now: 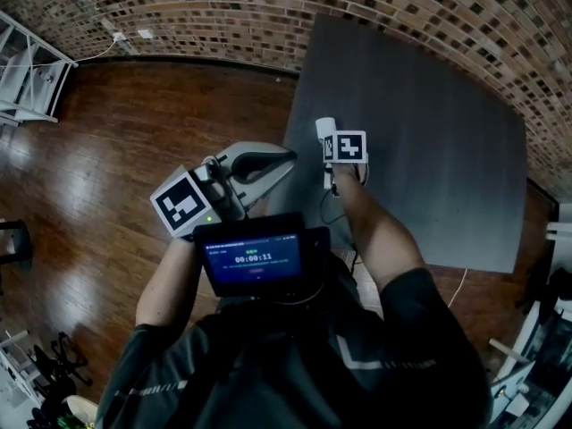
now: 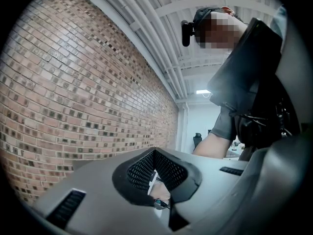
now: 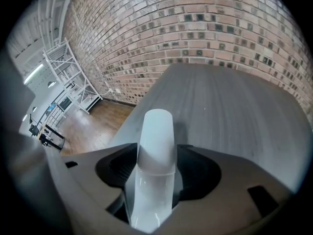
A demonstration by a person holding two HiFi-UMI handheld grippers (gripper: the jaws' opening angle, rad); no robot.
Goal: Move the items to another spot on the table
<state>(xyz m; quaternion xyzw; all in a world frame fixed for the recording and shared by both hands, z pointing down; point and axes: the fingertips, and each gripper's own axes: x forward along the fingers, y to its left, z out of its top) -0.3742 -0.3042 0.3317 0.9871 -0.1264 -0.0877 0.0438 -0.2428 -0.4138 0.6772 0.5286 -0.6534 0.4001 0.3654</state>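
Note:
A white plastic bottle (image 1: pixel 324 130) sticks out forward from between the jaws of my right gripper (image 1: pixel 328 147), just over the left edge of the dark grey table (image 1: pixel 429 150). In the right gripper view the bottle (image 3: pixel 156 136) fills the gap and both dark pads (image 3: pixel 122 168) lie against its sides, so my right gripper (image 3: pixel 156 163) is shut on it. My left gripper (image 1: pixel 268 163) hangs off the table over the wooden floor, beside the table's left edge. Its jaws meet at the tips with nothing between them, and the left gripper (image 2: pixel 155 153) points up at the brick wall.
The bare dark tabletop (image 3: pixel 234 97) stretches ahead and to the right, up to a brick wall (image 1: pixel 268 7). A white metal rack (image 1: pixel 27 70) stands on the wooden floor (image 1: pixel 134 150) at far left. A small screen (image 1: pixel 259 257) hangs at the person's chest.

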